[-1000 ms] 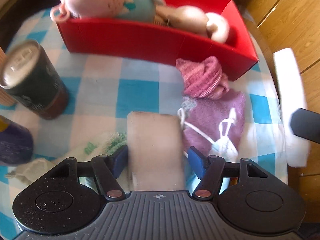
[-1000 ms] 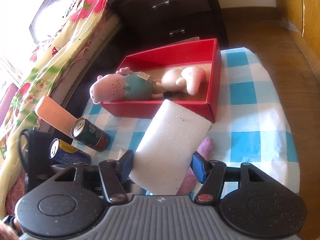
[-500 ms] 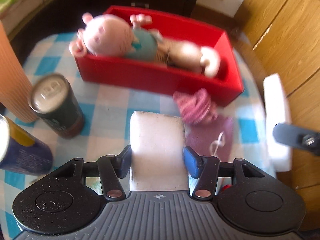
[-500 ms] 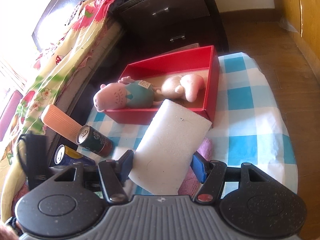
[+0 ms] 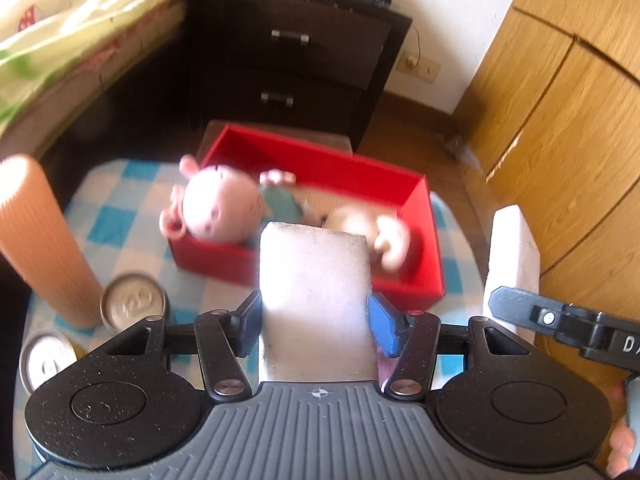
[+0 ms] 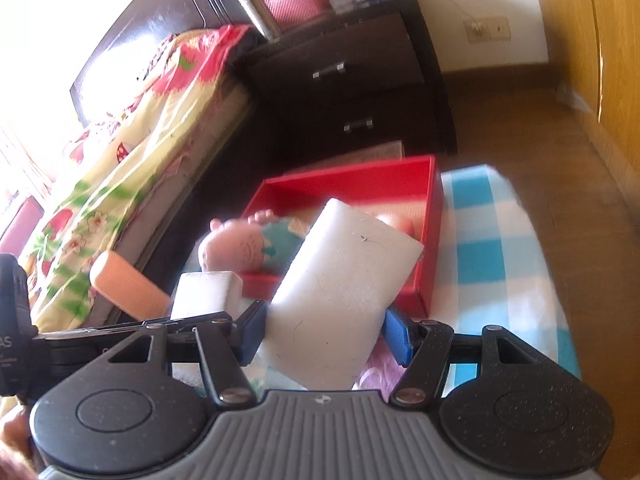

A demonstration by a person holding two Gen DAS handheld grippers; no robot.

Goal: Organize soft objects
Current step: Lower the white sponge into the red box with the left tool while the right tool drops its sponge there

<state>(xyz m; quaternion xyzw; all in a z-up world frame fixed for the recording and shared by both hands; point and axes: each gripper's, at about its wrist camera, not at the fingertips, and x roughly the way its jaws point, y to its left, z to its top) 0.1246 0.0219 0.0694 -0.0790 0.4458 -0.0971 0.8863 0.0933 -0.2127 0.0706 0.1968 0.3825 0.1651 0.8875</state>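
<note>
Left gripper (image 5: 314,322) clamps a grainy white foam block (image 5: 314,280) at frame centre; right gripper (image 6: 324,330) pinches a tilted, smooth foam slab (image 6: 344,292). Behind both, the rectangular red box (image 5: 424,276) holds a plush pig (image 5: 222,212).

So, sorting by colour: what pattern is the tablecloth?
The tablecloth is blue-and-white checked, clearest in the right wrist view.

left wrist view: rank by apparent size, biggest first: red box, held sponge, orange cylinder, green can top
1. Red box, widest span, partly hidden.
2. Sponge held in the left fingers; its nearness to the lens inflates it.
3. Orange cylinder, close to the sponge in size, so the order of 2 and 3 is unsure.
4. Green can top, clearly smallest.
</note>
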